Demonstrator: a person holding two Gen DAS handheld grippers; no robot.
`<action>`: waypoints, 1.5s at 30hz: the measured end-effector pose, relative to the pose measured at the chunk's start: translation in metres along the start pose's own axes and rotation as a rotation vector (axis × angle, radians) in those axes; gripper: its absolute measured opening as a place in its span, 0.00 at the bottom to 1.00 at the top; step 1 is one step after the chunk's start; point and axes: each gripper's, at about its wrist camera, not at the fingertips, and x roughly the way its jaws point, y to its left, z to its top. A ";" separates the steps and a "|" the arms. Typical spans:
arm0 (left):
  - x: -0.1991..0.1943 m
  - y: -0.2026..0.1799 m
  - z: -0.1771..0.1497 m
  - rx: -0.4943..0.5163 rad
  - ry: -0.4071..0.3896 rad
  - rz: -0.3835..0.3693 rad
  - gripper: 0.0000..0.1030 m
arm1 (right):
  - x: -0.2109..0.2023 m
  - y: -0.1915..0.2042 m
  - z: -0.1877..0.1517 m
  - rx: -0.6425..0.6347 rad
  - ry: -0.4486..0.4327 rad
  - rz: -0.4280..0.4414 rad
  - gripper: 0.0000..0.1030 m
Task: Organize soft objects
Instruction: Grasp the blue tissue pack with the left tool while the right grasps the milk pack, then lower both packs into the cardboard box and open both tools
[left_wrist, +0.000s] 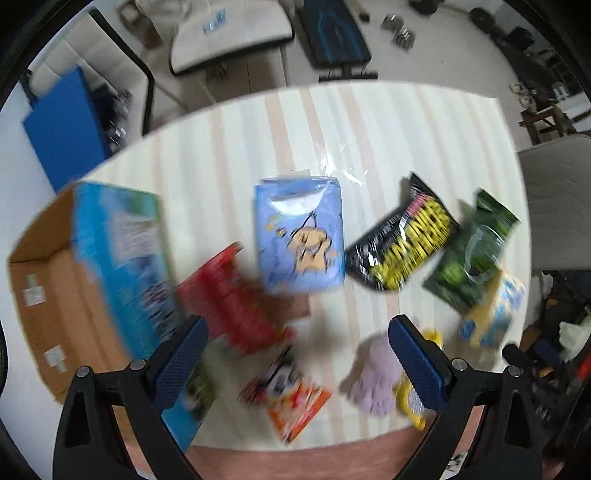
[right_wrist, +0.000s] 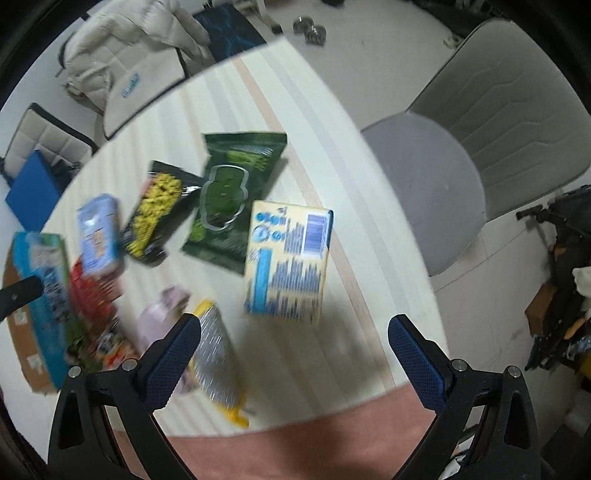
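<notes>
Soft packs lie on the striped table (left_wrist: 388, 122): a light blue pouch (left_wrist: 301, 236), a black and yellow bag (left_wrist: 402, 240), a green bag (left_wrist: 469, 251), a red pack (left_wrist: 229, 302), an orange packet (left_wrist: 291, 398), a lilac soft item (left_wrist: 373, 376) and a yellow pack (left_wrist: 410, 398). My left gripper (left_wrist: 295, 339) is open and empty above the near packs. My right gripper (right_wrist: 293, 339) is open and empty above the table (right_wrist: 332, 110), near a yellow and blue box (right_wrist: 288, 262), the silver and yellow pack (right_wrist: 218, 362) and the green bag (right_wrist: 229, 195).
An open cardboard box (left_wrist: 48, 295) with a blue carton (left_wrist: 122, 258) against it stands at the table's left. A grey chair (right_wrist: 461, 147) is right of the table. Another chair (left_wrist: 229, 33) and clutter lie on the floor beyond.
</notes>
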 end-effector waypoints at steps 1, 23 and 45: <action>0.010 -0.001 0.009 -0.006 0.016 0.000 0.96 | 0.009 0.000 0.002 0.004 0.015 0.001 0.99; 0.060 -0.010 0.023 -0.066 0.084 0.048 0.42 | 0.089 0.015 0.006 -0.016 0.127 0.022 0.65; -0.124 0.079 -0.189 -0.201 -0.111 -0.204 0.41 | -0.079 0.123 -0.104 -0.305 -0.040 0.292 0.64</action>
